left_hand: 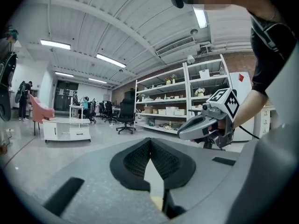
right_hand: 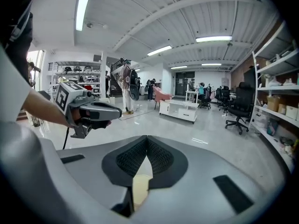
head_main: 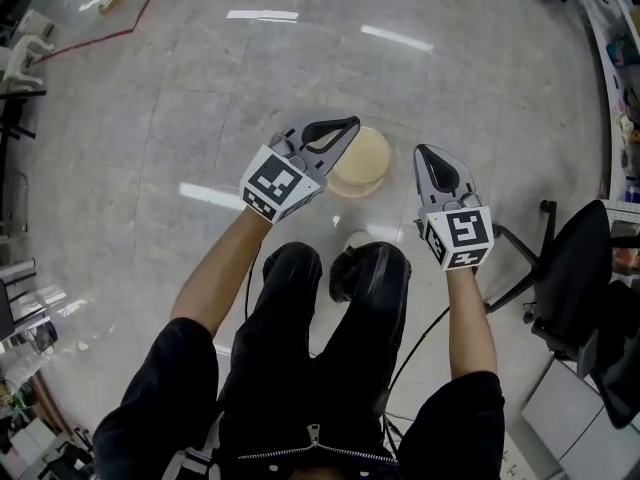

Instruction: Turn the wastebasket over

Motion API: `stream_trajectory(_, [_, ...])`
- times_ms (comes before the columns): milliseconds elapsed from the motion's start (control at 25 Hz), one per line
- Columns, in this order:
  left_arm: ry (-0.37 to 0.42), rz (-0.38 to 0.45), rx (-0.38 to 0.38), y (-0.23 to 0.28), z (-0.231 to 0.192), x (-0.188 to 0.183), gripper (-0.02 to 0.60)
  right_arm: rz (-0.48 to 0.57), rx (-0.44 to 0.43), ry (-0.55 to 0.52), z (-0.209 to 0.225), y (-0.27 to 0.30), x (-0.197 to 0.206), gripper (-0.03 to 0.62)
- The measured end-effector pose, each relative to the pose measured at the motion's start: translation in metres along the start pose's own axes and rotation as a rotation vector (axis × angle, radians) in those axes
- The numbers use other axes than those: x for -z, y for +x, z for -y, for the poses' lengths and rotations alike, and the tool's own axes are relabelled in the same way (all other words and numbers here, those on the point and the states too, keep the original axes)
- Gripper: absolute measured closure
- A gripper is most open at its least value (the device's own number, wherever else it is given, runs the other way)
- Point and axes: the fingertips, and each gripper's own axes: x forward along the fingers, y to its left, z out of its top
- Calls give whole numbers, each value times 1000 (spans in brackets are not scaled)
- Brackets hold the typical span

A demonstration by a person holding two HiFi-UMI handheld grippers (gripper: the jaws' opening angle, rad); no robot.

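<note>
A pale, glossy tiled floor [head_main: 150, 118] fills the head view, with streaks of ceiling light reflected in it. A person stands at the bottom of the picture in shiny black trousers [head_main: 300, 348] and a black short-sleeved top, both bare forearms stretched forward. A black office chair [head_main: 575, 268] stands at the right edge. The left gripper view shows tall white shelving [left_hand: 187, 101] stacked with boxes; a red and white sign beside it is too small to read.

The wastebasket [head_main: 362, 158] is round and beige. It sits on the floor in front of the person's feet, and from above it appears between the two grippers, partly covered by the left one. Whether it is upright or overturned cannot be told.

The only printed marks are bold black and white square patterns on the cube of the left gripper [head_main: 348, 126] and on the cube of the right gripper [head_main: 421, 151]; they carry no letters.

Both grippers are held in the air, well above the wastebasket and touching nothing. In each gripper's own view the black ribbed pads meet at their tips, so both claws are closed and hold nothing.
</note>
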Motion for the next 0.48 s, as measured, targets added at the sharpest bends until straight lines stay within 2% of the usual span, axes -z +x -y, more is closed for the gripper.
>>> stream_trajectory(240, [-26,11,-25,-35,17,-130,575,50,28,94,-23,-57,-123,583])
stream_trajectory(480, [-68,18,-52,-81,42,-247,577,68,58,128,-53,-127,-228,583])
